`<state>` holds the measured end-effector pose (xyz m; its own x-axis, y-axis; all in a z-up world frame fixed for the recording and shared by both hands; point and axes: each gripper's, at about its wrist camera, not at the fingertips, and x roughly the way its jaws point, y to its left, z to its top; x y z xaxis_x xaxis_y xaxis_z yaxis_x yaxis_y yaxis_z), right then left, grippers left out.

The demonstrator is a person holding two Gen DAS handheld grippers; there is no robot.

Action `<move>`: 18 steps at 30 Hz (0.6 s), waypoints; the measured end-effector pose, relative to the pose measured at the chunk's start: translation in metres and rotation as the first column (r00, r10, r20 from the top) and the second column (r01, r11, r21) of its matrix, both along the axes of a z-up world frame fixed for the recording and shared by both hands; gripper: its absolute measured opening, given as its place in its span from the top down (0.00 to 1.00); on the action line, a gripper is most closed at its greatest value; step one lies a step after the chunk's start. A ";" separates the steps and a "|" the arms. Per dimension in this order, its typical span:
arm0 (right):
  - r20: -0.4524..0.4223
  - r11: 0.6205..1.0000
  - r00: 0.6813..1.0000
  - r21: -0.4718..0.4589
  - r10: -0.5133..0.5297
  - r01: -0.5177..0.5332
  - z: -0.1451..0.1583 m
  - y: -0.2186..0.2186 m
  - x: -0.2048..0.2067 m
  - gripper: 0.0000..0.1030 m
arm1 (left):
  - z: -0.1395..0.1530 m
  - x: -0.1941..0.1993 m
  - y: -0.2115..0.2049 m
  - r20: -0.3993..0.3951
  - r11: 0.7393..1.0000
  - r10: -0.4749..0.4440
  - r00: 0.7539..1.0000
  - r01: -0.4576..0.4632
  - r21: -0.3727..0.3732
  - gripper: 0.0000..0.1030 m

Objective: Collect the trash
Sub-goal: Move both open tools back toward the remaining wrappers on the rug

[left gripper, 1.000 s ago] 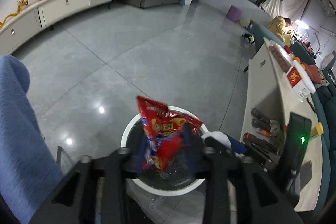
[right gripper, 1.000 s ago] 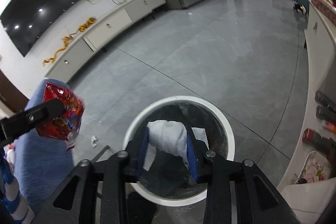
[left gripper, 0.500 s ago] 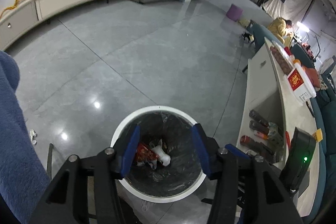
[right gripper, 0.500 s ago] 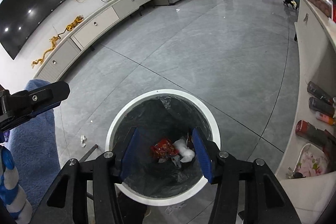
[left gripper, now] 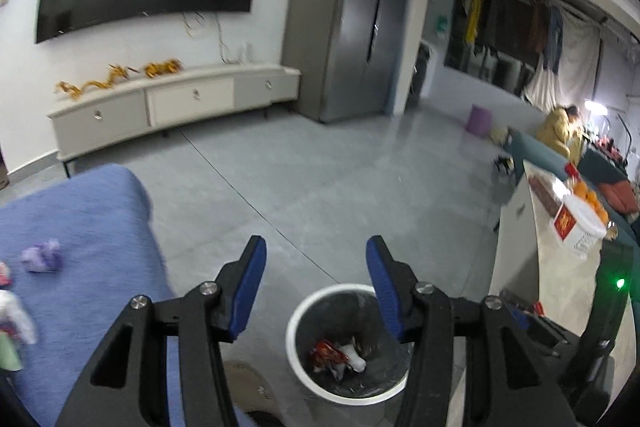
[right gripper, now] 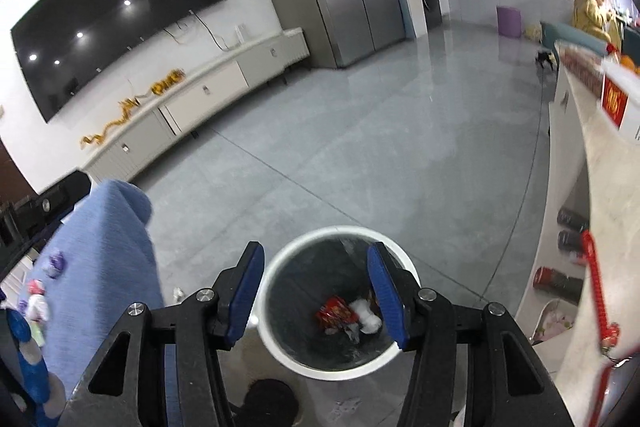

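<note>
A glossy grey tiled floor [left gripper: 304, 187] fills most of the room. A round white trash bin [right gripper: 276, 337] with a dark liner stands on it in the near middle. To the near left, a surface draped in blue cloth [left gripper: 76, 227] carries a small crumpled purple scrap [left gripper: 42, 257] and, at its left edge, some blurred small items. A low cream cabinet [left gripper: 176, 107] stands on the floor along the far wall, and a purple stool [left gripper: 479, 119] sits far right.
</note>
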<state>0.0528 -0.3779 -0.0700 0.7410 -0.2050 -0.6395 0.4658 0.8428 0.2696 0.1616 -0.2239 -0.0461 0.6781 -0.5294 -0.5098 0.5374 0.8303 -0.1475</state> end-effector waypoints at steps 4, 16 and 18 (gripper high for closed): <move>0.062 0.999 0.998 -0.032 0.022 -0.020 0.036 0.025 -0.008 0.48 | 0.028 -0.017 0.041 0.045 0.998 0.055 0.997 -0.054 -0.024 0.51; 0.200 0.988 0.972 -0.119 0.122 -0.099 0.114 0.115 -0.046 0.43 | 0.084 -0.075 0.160 0.124 0.953 0.294 0.948 -0.280 -0.116 0.36; 0.218 0.986 0.967 -0.126 0.133 -0.107 0.121 0.128 -0.056 0.43 | 0.091 -0.086 0.175 0.139 0.943 0.325 0.936 -0.308 -0.129 0.35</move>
